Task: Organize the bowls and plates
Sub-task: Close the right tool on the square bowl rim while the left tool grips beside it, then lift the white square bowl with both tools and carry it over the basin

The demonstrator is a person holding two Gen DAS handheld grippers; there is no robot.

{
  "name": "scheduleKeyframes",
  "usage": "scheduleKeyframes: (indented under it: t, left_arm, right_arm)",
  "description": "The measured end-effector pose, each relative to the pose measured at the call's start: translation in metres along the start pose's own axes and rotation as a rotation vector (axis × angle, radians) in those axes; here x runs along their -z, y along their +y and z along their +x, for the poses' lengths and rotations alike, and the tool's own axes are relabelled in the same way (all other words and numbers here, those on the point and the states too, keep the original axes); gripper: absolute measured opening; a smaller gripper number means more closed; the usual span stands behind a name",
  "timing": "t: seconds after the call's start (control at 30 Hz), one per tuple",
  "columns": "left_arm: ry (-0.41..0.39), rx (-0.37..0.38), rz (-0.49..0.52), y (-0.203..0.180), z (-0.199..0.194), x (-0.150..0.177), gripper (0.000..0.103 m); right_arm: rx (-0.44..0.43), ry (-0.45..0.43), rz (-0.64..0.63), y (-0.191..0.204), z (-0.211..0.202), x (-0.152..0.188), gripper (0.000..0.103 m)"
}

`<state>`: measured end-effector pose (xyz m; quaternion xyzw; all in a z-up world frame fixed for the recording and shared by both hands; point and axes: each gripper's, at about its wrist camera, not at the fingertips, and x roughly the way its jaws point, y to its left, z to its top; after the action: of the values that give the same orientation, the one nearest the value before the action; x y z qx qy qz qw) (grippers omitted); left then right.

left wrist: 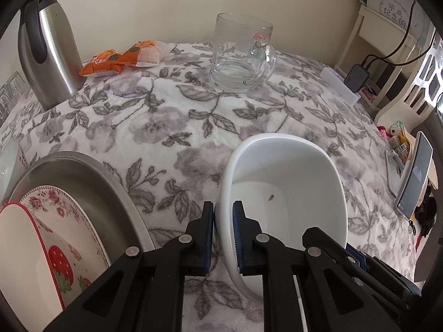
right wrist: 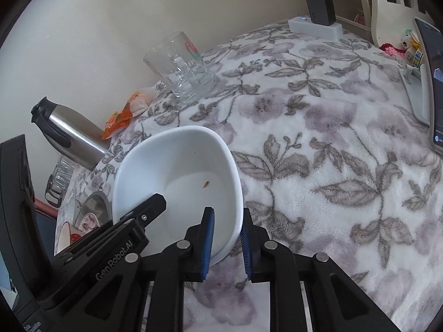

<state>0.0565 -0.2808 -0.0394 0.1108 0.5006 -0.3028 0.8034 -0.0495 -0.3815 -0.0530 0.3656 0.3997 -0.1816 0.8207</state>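
Note:
A white bowl (left wrist: 288, 177) with a small brown speck inside sits tilted above the floral cloth; it also shows in the right wrist view (right wrist: 182, 166). My left gripper (left wrist: 223, 210) is shut on its left rim. My right gripper (right wrist: 227, 221) is shut on its right rim. At the left, a steel basin (left wrist: 83, 171) holds a floral plate (left wrist: 63, 210) and a red-rimmed strawberry bowl (left wrist: 25, 251).
A glass mug (left wrist: 241, 55), a steel thermos jug (left wrist: 47, 52) and orange snack packets (left wrist: 121, 58) stand at the back of the table. A power strip (right wrist: 315, 29), a phone on a stand (left wrist: 415, 174) and shelves are at the right.

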Motion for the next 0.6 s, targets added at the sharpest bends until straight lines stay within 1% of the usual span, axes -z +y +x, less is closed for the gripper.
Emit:
scheduleKeyframes:
  t: [0.2, 0.43, 0.6]
  left_arm:
    - [-0.015, 0.03, -0.015, 0.001, -0.012, -0.004, 0.014]
    - [-0.081, 0.076, -0.02, 0.001, -0.05, -0.014, 0.014]
    - [-0.105, 0.101, -0.032, 0.007, -0.07, -0.019, 0.014]
  right_arm:
    - [-0.003, -0.046, -0.015, 0.006, -0.018, -0.003, 0.02]
    - [0.009, -0.116, -0.052, 0.025, -0.051, -0.007, 0.02]
    - [0.0, -0.15, -0.063, 0.036, -0.067, -0.006, 0.02]
